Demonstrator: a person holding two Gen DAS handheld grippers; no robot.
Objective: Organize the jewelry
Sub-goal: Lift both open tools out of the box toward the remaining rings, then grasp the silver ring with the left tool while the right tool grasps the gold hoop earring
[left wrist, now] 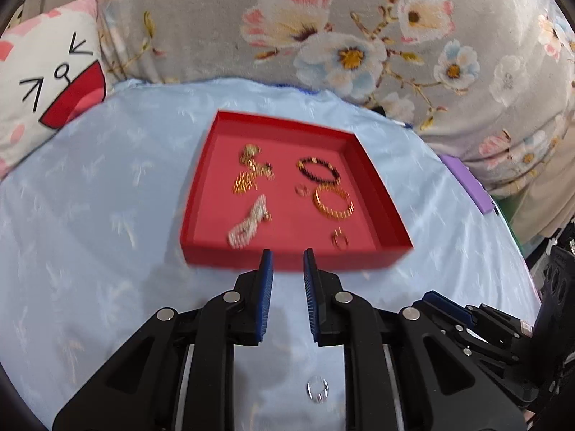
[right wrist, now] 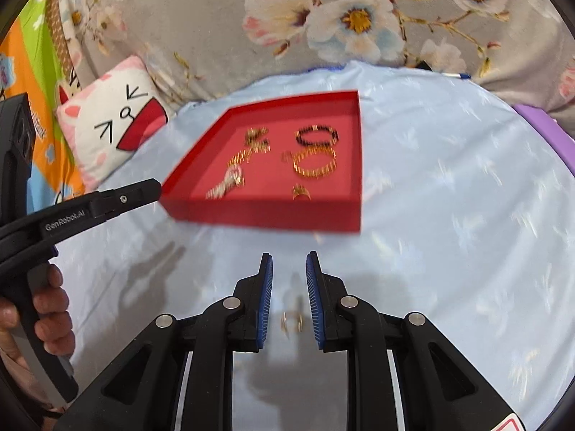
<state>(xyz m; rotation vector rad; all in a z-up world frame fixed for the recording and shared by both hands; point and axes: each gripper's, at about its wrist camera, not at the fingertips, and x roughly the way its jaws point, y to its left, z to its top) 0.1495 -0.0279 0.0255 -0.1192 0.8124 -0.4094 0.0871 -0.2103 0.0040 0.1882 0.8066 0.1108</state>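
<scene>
A red tray lies on a light blue cloth and holds several pieces: a dark bead bracelet, a gold bangle, a silver chain, gold chains and small rings. My left gripper is open and empty just before the tray's near wall. A clear ring lies on the cloth below it. My right gripper is open, with a gold ring on the cloth between its fingers.
A cat-face cushion sits at the left. A floral quilt rises behind the cloth. A purple box lies at the right edge. The left gripper's body and a hand show in the right wrist view.
</scene>
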